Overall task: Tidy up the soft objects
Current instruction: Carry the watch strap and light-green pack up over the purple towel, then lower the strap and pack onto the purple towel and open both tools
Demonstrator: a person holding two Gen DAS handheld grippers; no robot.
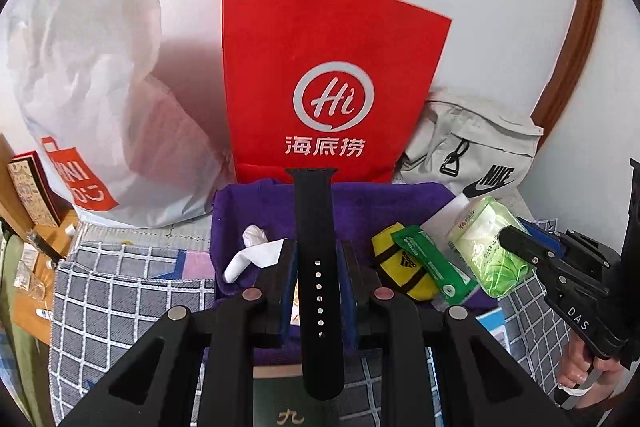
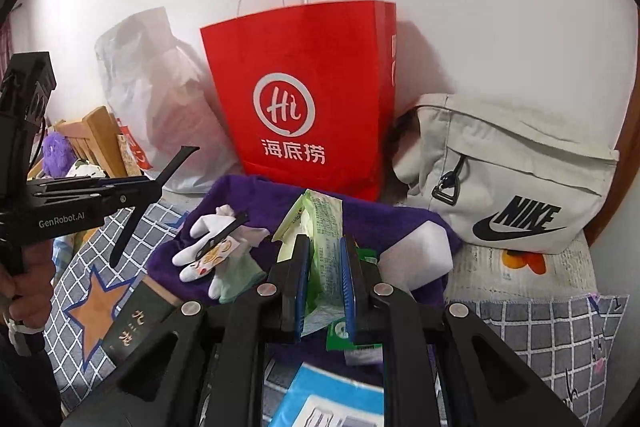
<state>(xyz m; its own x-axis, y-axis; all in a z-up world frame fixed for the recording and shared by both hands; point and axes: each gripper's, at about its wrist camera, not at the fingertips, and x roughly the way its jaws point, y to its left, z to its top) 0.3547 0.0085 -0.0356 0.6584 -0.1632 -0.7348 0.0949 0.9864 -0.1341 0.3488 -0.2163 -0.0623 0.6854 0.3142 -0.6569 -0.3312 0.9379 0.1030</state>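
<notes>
My left gripper (image 1: 318, 267) is shut on a black watch strap (image 1: 318, 251) and holds it above the purple towel (image 1: 360, 203). It also shows at the left of the right wrist view (image 2: 144, 187), with the strap (image 2: 132, 223) hanging from it. My right gripper (image 2: 325, 283) is shut on a light green tissue pack (image 2: 324, 259) above the towel (image 2: 256, 199). That pack (image 1: 488, 247) and gripper (image 1: 516, 239) show at the right of the left wrist view. White gloves (image 2: 212, 251), a yellow pouch (image 1: 400, 267) and a green packet (image 1: 432, 263) lie on the towel.
A red paper bag (image 1: 332, 79) stands against the wall behind the towel. A white plastic bag (image 1: 92, 87) is to its left, a grey Nike bag (image 2: 508, 179) to its right. A checked cloth (image 1: 116, 291) covers the surface. A wooden shelf (image 1: 24, 195) is far left.
</notes>
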